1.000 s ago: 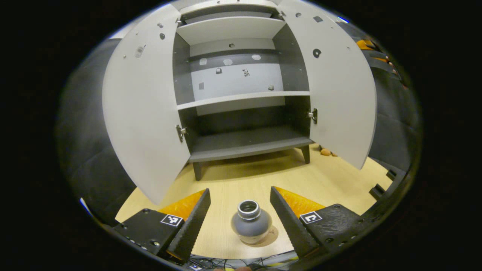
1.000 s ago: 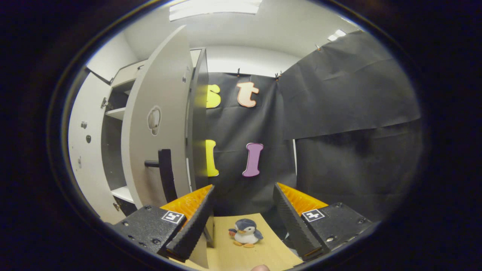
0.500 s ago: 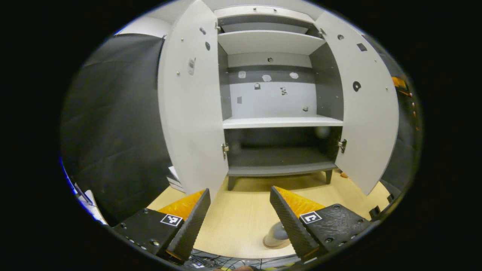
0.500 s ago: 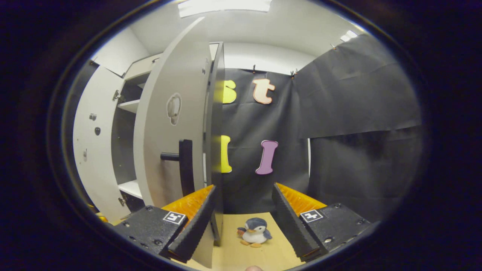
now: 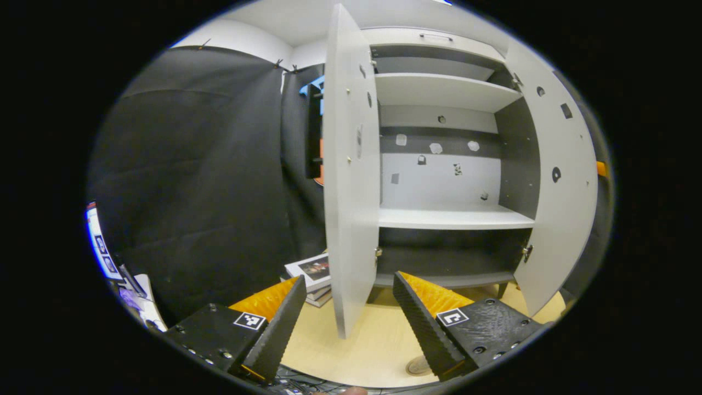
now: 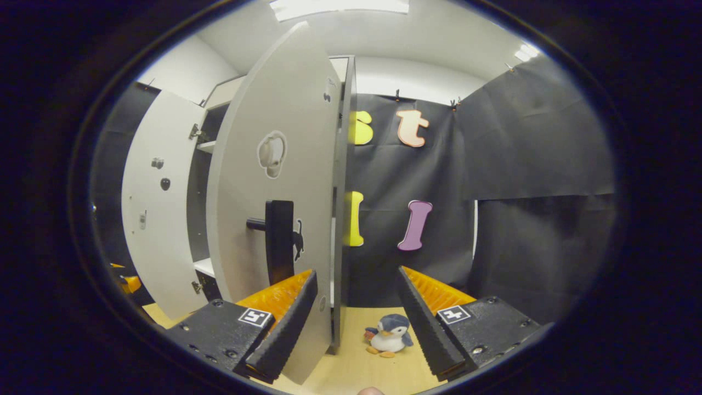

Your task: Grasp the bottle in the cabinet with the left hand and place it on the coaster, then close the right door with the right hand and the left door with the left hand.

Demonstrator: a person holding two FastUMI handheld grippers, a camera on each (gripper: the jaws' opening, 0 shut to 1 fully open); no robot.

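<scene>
The bottle itself is not identifiable; in the left gripper view a round tan disc, apparently the coaster [image 5: 419, 366], is lying flat on the light wooden table [image 5: 373, 345], mostly hidden behind the right-hand finger of the left gripper [image 5: 349, 318]. Whether anything is standing on it, I cannot tell.

The tall grey cabinet [image 5: 449, 164] is standing upright on short legs with both doors swung open. Its left door [image 5: 351, 181] is showing edge-on, long axis vertical, pointing out toward the camera; the right door [image 5: 565, 186] is angling outward at the far side. The white shelves [image 5: 455, 218] are sitting bare between them.

The left gripper's black-and-orange fingers are spreading wide apart, holding nothing, with the left door's lower corner just beyond the gap. A stack of books [image 5: 312, 277] is lying on the table beside that door.

The right gripper view is showing the outer face of the right door [image 6: 274, 219] with its black vertical bar handle [image 6: 278, 241], just above the right gripper [image 6: 356, 323]. Its fingers are likewise spreading wide, touching nothing. A small blue-and-white plush penguin [image 6: 389, 334] is sitting on the table between them, farther off.
</scene>
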